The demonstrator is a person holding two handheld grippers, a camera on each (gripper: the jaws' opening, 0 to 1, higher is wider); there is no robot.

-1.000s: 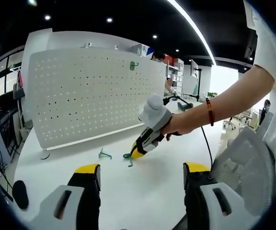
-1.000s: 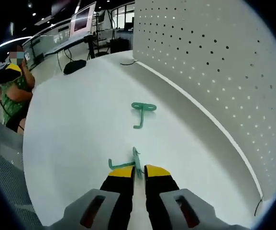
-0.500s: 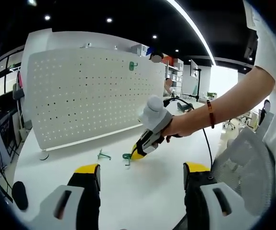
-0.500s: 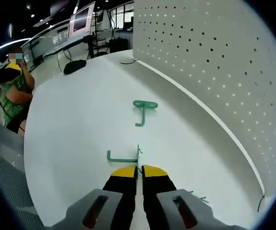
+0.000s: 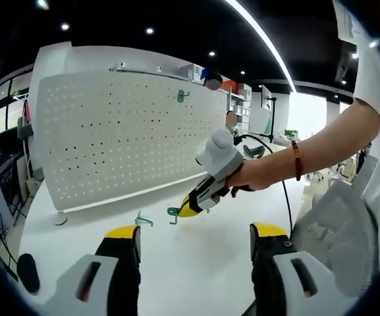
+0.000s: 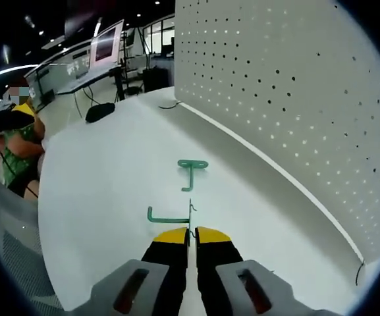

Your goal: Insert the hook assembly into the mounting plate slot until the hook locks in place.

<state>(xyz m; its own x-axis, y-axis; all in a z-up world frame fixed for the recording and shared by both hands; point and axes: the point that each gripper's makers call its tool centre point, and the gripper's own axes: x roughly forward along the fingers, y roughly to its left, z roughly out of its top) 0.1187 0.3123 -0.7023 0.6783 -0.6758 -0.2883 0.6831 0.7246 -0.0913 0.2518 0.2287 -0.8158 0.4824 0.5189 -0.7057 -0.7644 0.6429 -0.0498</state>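
My right gripper (image 6: 190,230) is shut on a green hook (image 6: 168,217), held just above the white table. In the left gripper view that same right gripper (image 5: 188,209) carries the green hook (image 5: 172,212) in a person's hand. A second green hook (image 6: 191,171) lies on the table ahead, also seen as the loose hook (image 5: 141,219) near the board's foot. The white pegboard mounting plate (image 5: 124,138) stands upright behind, with a green hook (image 5: 182,96) hanging high on it. In the right gripper view the pegboard (image 6: 295,99) rises on the right. My left gripper (image 5: 193,234) stands open over the table.
A dark object (image 5: 27,271) lies at the table's left edge. A mesh chair back (image 5: 338,230) stands at the right. Monitors and cables (image 6: 104,52) sit at the table's far end, with a seated person (image 6: 8,138) beside it.
My right gripper has lifted the green hook off the table and raised it slightly toward the pegboard. The left gripper has stayed open.
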